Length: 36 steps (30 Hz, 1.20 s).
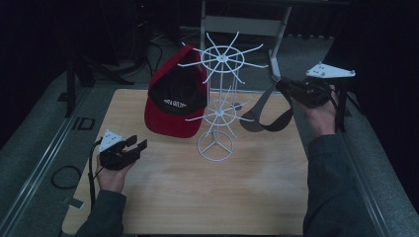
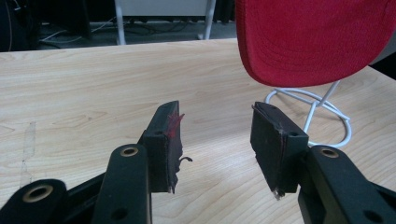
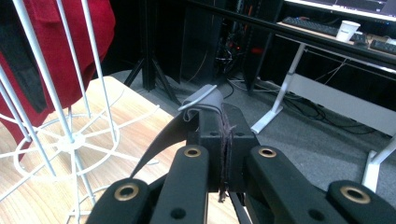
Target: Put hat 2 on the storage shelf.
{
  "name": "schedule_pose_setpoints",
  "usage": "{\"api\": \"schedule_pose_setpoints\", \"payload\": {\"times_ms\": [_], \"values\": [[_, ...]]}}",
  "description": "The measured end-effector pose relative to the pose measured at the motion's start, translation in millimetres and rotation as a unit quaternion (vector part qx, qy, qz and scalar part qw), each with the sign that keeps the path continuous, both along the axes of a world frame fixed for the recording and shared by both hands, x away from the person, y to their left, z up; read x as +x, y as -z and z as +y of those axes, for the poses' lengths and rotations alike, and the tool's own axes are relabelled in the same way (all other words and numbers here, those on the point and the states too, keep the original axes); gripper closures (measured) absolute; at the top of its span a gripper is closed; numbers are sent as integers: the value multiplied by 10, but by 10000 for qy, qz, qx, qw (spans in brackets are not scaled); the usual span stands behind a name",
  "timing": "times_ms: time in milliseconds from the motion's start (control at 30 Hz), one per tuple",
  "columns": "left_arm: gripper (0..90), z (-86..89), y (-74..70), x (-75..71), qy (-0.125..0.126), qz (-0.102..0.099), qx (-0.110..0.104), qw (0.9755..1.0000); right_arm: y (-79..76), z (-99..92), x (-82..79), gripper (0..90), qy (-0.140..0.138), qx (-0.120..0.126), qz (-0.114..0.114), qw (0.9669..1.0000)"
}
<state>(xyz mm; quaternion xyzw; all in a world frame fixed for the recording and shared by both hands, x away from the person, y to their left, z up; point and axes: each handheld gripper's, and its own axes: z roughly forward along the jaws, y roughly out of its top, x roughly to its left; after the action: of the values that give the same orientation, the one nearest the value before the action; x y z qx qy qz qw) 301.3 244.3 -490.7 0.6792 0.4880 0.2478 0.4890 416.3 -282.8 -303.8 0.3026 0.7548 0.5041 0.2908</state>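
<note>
A white wire rack (image 1: 221, 89) with two tiers of spokes stands on the wooden table (image 1: 197, 197). A red cap (image 1: 170, 101) with a black inside hangs on the rack's left side, its brim pointing down. My right gripper (image 1: 279, 85) is shut on the band of a grey visor (image 1: 264, 116), which dangles to the right of the rack. In the right gripper view the shut gripper (image 3: 222, 122) pinches the grey band (image 3: 205, 100) beside the rack's spokes (image 3: 70, 140). My left gripper (image 1: 139, 143) is open and holds nothing, low over the table left of the rack's base (image 2: 317, 105), under the red brim (image 2: 308, 42).
Grey floor surrounds the table, and a cable loop (image 1: 65, 176) lies to its left. A white desk frame (image 1: 242, 24) stands beyond the far edge. Bare wood stretches across the table's near half.
</note>
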Motion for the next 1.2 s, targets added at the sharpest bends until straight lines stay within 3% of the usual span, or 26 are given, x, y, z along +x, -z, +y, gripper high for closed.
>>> {"api": "schedule_pose_setpoints", "payload": {"times_ms": [333,1200], "values": [[533,4,4,-5,-11,-4,-18,10000,-192,19,-47,888,-75,-52,-188,9998],[534,-5,12,5,20,23,-39,10000,-692,176,-39,887,-309,113,-536,9980]]}}
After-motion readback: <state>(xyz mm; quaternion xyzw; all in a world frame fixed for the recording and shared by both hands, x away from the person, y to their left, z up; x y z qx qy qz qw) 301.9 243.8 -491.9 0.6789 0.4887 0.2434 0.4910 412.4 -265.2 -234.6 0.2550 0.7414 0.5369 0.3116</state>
